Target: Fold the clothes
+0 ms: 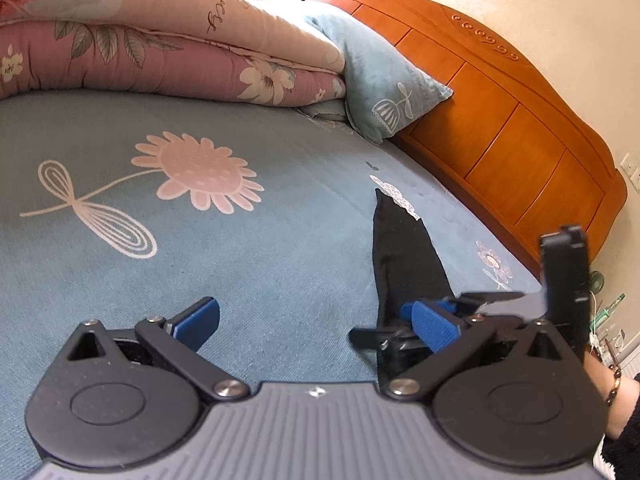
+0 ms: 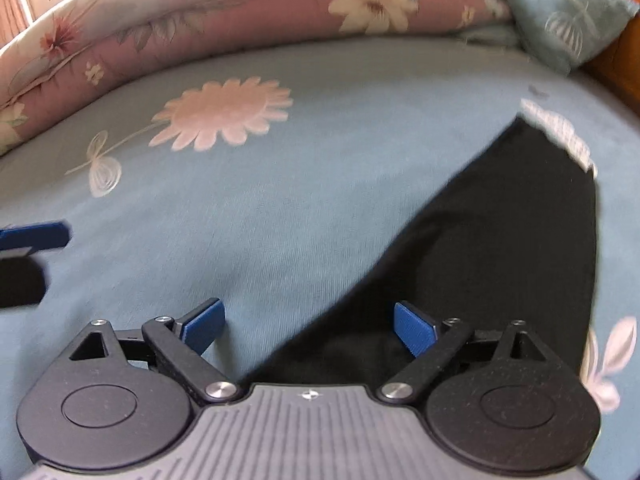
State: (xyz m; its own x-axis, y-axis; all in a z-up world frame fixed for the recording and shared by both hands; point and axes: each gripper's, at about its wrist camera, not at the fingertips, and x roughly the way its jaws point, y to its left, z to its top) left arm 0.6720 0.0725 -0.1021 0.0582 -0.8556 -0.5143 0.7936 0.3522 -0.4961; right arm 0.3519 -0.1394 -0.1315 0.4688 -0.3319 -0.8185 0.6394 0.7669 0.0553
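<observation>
A black garment (image 2: pixel 500 248) is lying flat on a blue bed sheet (image 2: pixel 280 220) printed with a large pink flower (image 2: pixel 224 114). In the right wrist view the cloth is spreading from the bottom centre up toward 1 o'clock, tapering to a corner beside a white lace-like print on the sheet. The right hand-held gripper (image 2: pixel 310 330) is hovering over the near edge of the garment with its 2 blue pads spread wide; the right pad is sitting above the black cloth and the left pad above bare sheet, and neither is pressing on the fabric.

In the left wrist view the left hand-held gripper (image 1: pixel 316 322) is also standing spread, nothing between its pads. The garment (image 1: pixel 404 252) is lying at its 2 o'clock, with the other gripper's black frame and blue pads working just over the cloth's near end. A wrist with a bead bracelet (image 1: pixel 614 384) is showing at 4 o'clock.

A folded floral quilt (image 1: pixel 160 52) is lying at 11 o'clock, a blue pillow (image 1: pixel 384 76) beside it, against an orange wooden headboard (image 1: pixel 500 120).
</observation>
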